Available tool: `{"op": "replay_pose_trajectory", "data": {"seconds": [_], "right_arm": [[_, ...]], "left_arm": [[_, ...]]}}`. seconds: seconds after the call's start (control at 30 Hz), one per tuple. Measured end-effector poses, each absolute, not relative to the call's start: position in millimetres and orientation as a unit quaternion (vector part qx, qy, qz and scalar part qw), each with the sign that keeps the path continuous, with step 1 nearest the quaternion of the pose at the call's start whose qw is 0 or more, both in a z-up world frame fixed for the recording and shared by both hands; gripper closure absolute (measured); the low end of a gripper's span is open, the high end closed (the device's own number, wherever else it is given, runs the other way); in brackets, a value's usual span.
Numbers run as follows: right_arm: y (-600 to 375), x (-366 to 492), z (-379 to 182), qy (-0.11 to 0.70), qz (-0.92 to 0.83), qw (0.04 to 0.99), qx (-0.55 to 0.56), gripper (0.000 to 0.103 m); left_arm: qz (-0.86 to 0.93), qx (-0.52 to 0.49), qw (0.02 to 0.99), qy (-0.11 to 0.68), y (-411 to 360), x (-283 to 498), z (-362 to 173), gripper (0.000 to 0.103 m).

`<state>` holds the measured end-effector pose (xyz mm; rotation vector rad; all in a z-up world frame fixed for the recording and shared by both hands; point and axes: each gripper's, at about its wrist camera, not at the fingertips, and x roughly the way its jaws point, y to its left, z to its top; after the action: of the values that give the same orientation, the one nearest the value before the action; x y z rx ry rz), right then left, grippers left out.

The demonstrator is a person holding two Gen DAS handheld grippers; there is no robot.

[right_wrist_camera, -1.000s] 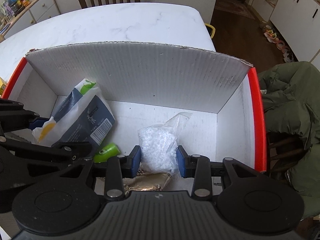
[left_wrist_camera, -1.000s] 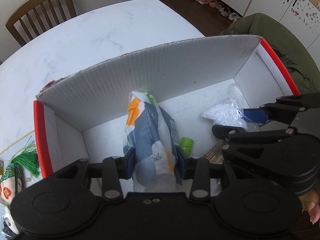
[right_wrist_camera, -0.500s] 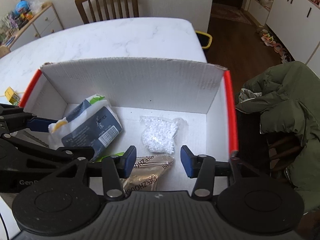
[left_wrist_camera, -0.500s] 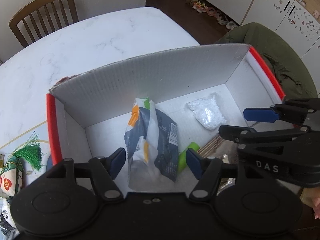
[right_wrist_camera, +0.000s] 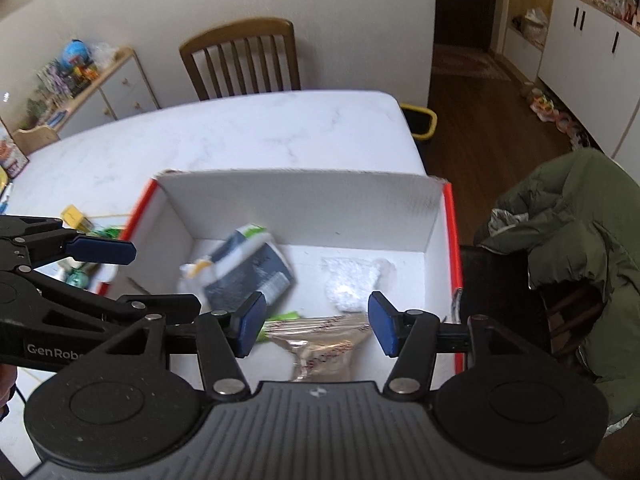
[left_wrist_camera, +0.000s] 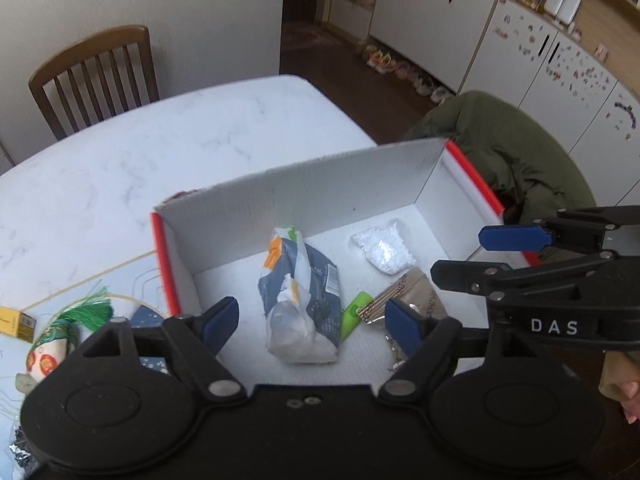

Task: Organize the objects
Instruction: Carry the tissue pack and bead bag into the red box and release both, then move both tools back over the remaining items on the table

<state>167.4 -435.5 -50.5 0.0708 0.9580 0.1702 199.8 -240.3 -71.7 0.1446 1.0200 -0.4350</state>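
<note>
A white cardboard box point(left_wrist_camera: 320, 196) with red edges stands on the table. On its floor lie a blue, white and orange snack bag point(left_wrist_camera: 304, 296), a clear bag of white pellets point(left_wrist_camera: 384, 250), a small green item point(left_wrist_camera: 354, 314) and a gold packet point(left_wrist_camera: 416, 300). My left gripper point(left_wrist_camera: 312, 320) hangs open above the snack bag, holding nothing. My right gripper point(right_wrist_camera: 318, 326) is open above the gold packet point(right_wrist_camera: 320, 344) and the pellet bag point(right_wrist_camera: 352, 280), well clear of both. Each gripper shows in the other's view, at the box's side.
The white marble table point(left_wrist_camera: 140, 160) stretches behind the box, with a wooden chair point(left_wrist_camera: 96, 76) beyond it. A green jacket point(left_wrist_camera: 512, 152) drapes a chair right of the box. Left of the box lie a green tasselled ornament point(left_wrist_camera: 80, 312) and a small yellow box point(left_wrist_camera: 16, 322).
Both grippers opened and let go: the snack bag and the pellet bag now lie on the box floor. Both grippers have risen and drawn back from the box.
</note>
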Motion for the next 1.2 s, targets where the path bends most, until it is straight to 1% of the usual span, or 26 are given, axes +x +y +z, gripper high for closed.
{"op": "replay_pose_trajectory", "data": {"seconds": [0.1,0.23,0.47,0.57,0.63,0.7,0.73,0.83,1.03,1.2], "right_arm": [[-429,157,-39,0.446,0.088,0.89,0.042,0.042],[-418,142,-25,0.43,0.101,0.896,0.045,0.042],[-391,119,-9,0.411,0.123,0.901,0.06,0.032],[-376,113,-5,0.405,0.127,0.903,0.062,0.028],[-366,109,-3,0.401,0.129,0.905,0.066,0.028],[-355,106,-1,0.397,0.13,0.906,0.069,0.021],[-350,104,0,0.395,0.13,0.907,0.07,0.02],[-333,100,0,0.393,0.13,0.908,0.067,0.019],[-297,96,-7,0.403,0.133,0.903,0.065,0.019],[-268,95,-15,0.414,0.137,0.898,0.066,0.019]], "left_arm": [[-0.213,0.062,0.856,0.467,-229,189,-59,0.022],[-0.221,0.054,0.866,0.446,-213,174,-42,0.018],[-0.219,0.05,0.882,0.414,-176,150,-23,0.008],[-0.212,0.045,0.887,0.409,-155,145,-17,0.008],[-0.206,0.037,0.889,0.407,-139,143,-15,0.006],[-0.204,0.031,0.891,0.406,-123,141,-13,0.005],[-0.203,0.031,0.892,0.403,-116,140,-12,0.004],[-0.197,0.026,0.896,0.396,-92,135,-11,0.001],[-0.179,0.007,0.9,0.398,-42,133,-14,0.001],[-0.172,0.005,0.899,0.404,-4,133,-28,0.001]]}}
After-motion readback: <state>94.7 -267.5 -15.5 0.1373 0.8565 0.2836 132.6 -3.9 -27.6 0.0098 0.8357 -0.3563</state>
